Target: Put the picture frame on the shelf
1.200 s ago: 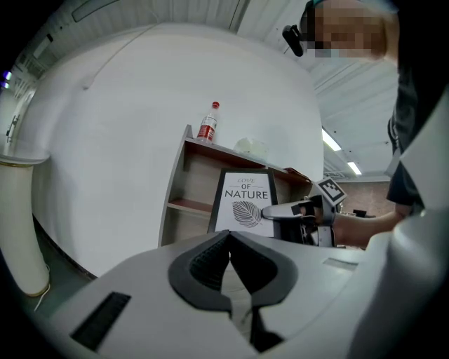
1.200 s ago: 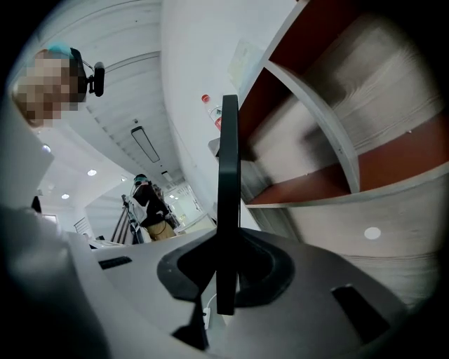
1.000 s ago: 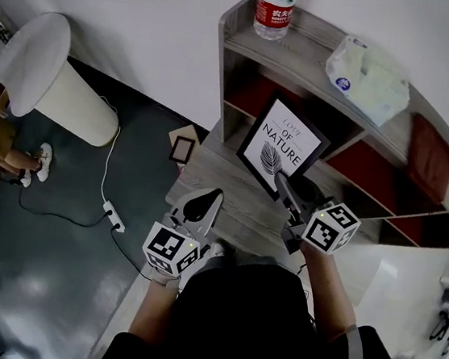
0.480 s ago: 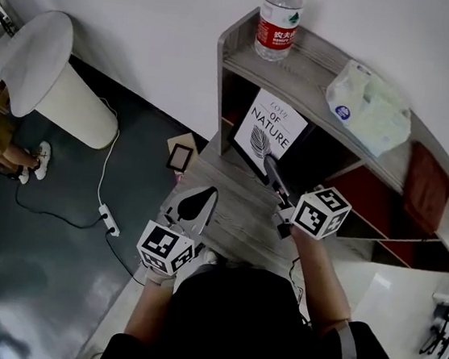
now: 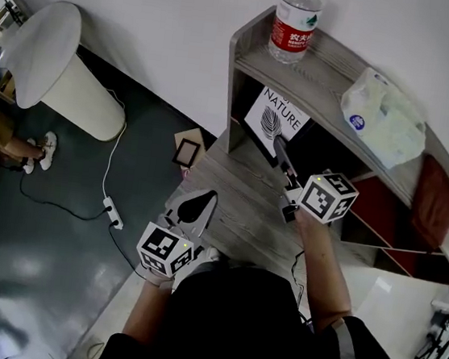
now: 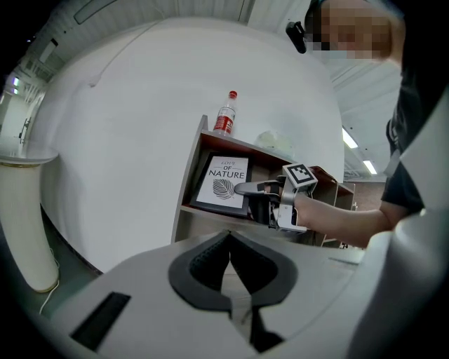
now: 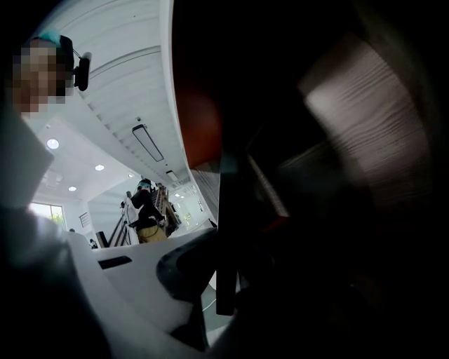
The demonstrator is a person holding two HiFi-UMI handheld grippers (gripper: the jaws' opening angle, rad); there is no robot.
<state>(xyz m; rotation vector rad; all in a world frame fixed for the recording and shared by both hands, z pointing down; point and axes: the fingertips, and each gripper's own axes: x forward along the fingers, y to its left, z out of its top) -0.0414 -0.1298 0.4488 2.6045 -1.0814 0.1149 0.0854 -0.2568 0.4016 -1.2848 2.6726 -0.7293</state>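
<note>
Head view: the shelf [image 5: 335, 74] is occupying the 1 o'clock part of the scene, and the picture frame [image 5: 274, 117], printed with a leaf and the word NATURE, is standing in its left compartment just under the top board. The right gripper [image 5: 283, 153] is reaching in from 5 o'clock and clasping the frame's right edge. On the top board a water bottle [image 5: 296, 25] is standing at 12 o'clock and a tissue pack [image 5: 382, 117] is lying at 2 o'clock. The left gripper [image 5: 197, 208] is hovering near the centre, over the grey floor boards and well apart from the shelf, its jaws pressed together on nothing. A small frame [image 5: 185, 152] is lying on the floor at 10 o'clock of that gripper. Left gripper view: the left gripper [image 6: 230, 270] is showing its dark pads meeting at the tips, with nothing between them. At 12 o'clock the picture frame [image 6: 224, 184] is standing upright at the compartment's board, though actual contact cannot be told, and the right gripper [image 6: 256, 189] is gripping its right side. Right gripper view: the right gripper [image 7: 221, 280] is closing narrowly on the dark edge of the picture frame [image 7: 226, 231], which is running from 6 o'clock upward between the jaws; the shelf interior at 3 o'clock is appearing dark and blurred.
</note>
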